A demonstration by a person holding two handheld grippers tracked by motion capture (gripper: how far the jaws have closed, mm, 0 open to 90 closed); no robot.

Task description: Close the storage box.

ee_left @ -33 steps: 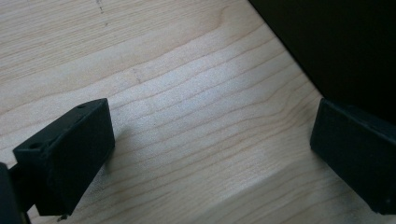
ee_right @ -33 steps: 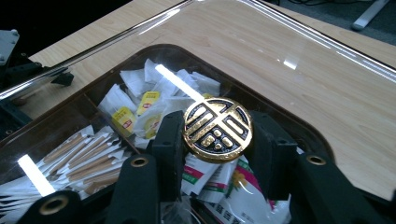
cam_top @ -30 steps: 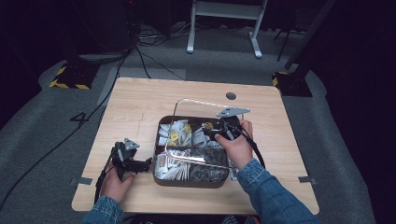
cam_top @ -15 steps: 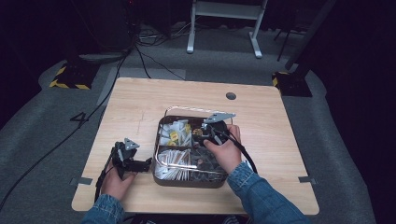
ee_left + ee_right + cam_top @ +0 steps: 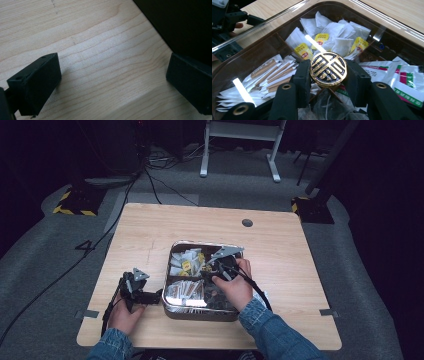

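Right hand-held gripper (image 5: 328, 75) is clamped on the round gold knob (image 5: 328, 68) of the clear lid over the compartmented snack tray (image 5: 200, 312), centre frame. Lid looks seated; left hand-held gripper (image 5: 112, 82) sits apart over the table (image 5: 100, 50).

One wooden table (image 5: 150, 230), and on it one dark tray (image 5: 200, 312) with a shiny rim, split into compartments; how many compartments there are I cannot tell. Two grippers: the left gripper (image 5: 156, 296) just left of the tray, the right gripper (image 5: 328, 75) over it, clamped on one round gold knob (image 5: 328, 68). Tea bags (image 5: 332, 32) with yellow tags fill the far compartment, four tags in sight; the paper-wrapped sticks (image 5: 269, 75) and the green-and-pink sachets (image 5: 407, 82) are heaped too thick to count.
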